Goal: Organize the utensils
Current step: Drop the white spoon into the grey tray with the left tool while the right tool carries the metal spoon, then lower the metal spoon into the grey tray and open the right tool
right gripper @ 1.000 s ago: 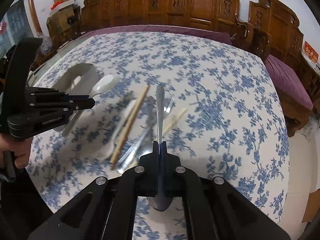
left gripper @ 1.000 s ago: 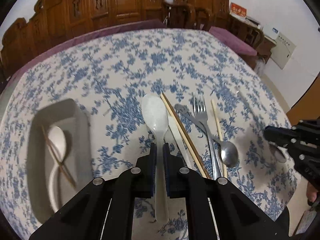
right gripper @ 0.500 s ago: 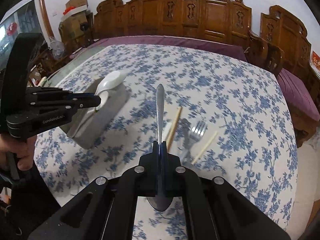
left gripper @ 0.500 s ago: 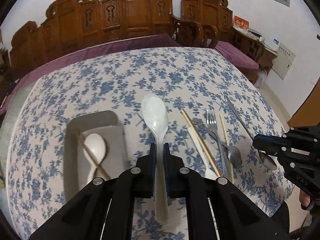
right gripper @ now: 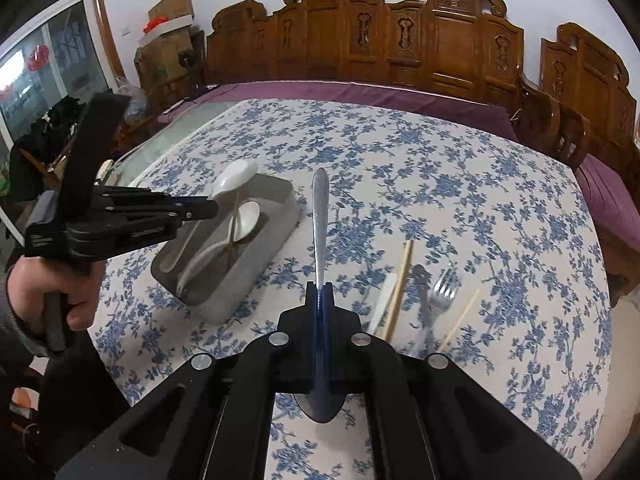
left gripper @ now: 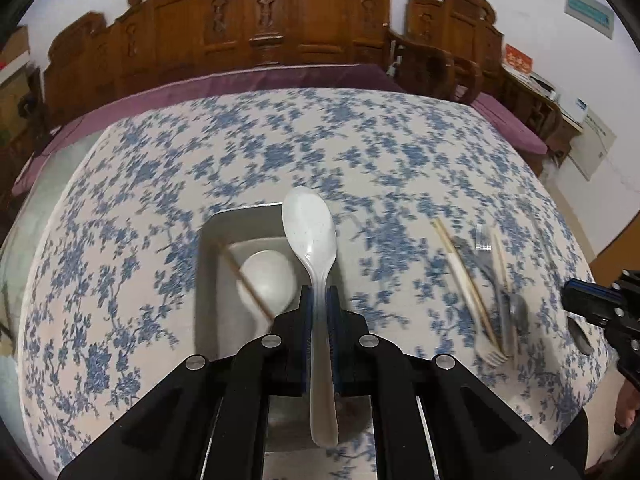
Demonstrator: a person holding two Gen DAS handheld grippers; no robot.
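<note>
My left gripper (left gripper: 319,300) is shut on a white plastic spoon (left gripper: 310,232), held above the right side of a grey tray (left gripper: 208,240). The tray holds another white spoon (left gripper: 268,280) and a chopstick (left gripper: 244,280). In the right wrist view the left gripper (right gripper: 208,210) hovers over the tray (right gripper: 256,280) with its white spoon (right gripper: 236,176). My right gripper (right gripper: 319,292) is shut on a metal spoon (right gripper: 320,216), handle pointing forward, above the table right of the tray.
On the blue-flowered tablecloth (right gripper: 440,184) right of the tray lie chopsticks (right gripper: 400,284), a white spoon handle (right gripper: 384,296), a fork (right gripper: 442,292) and a metal utensil (right gripper: 422,292). Carved wooden chairs (right gripper: 400,40) ring the far table edge.
My left gripper carried the white spoon leftward from the utensil pile to above the tray. My right gripper rose and shifted toward the tray with the metal spoon.
</note>
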